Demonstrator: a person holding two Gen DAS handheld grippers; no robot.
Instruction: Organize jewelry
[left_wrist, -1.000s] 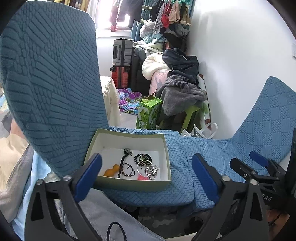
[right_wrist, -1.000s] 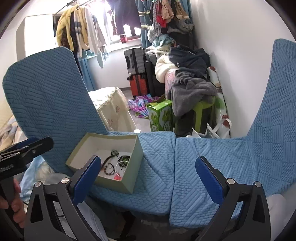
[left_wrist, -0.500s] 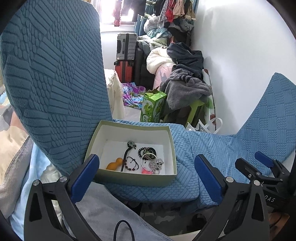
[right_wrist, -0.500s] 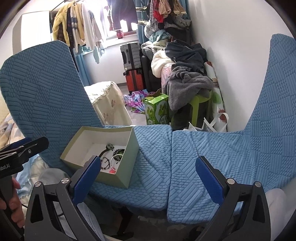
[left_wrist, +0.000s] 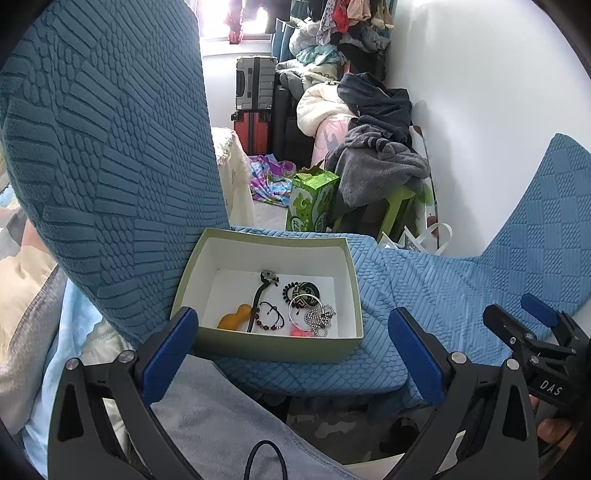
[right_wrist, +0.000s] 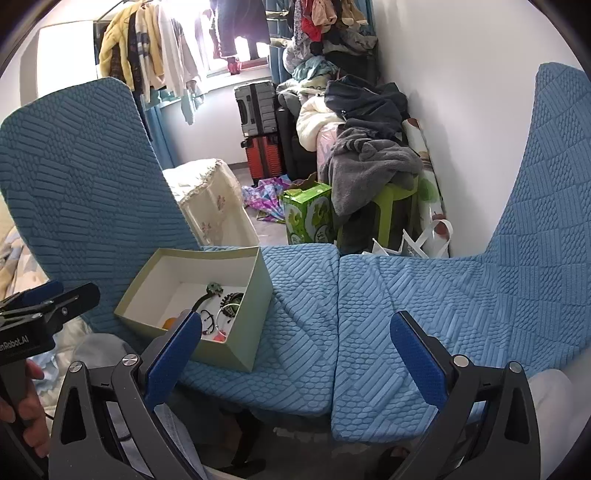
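With both tools held back from the seat, I read my left gripper (left_wrist: 288, 345) as spread wide and carrying nothing, its blue pads low in the left wrist frame on either side of the near wall of the box (left_wrist: 275, 347). My right gripper (right_wrist: 293, 349) is spread just as wide and empty, pads low in the right wrist frame over the blue seat cushion (right_wrist: 406, 306), with the box off to lower left of centre. All the jewelry I can see lies inside the box, bunched toward its near right corner: an orange piece (left_wrist: 234, 318), a dark beaded bracelet (left_wrist: 271, 320), a long dark pin (left_wrist: 263, 295), a silver ring and chain (left_wrist: 314, 314), a black woven band (left_wrist: 301, 290) and something pink (left_wrist: 301, 331). No piece shows on the cushion. That fits either a pile waiting to be sorted or pieces already gathered in, so I judge no step settled; any reach would call for a steep descent between the walls and a fine pinch on thin, tangled things. Against the frames from a second ago, the left wrist view has tipped downward and closer, the box sits larger and more central, and the jewelry has not shifted.
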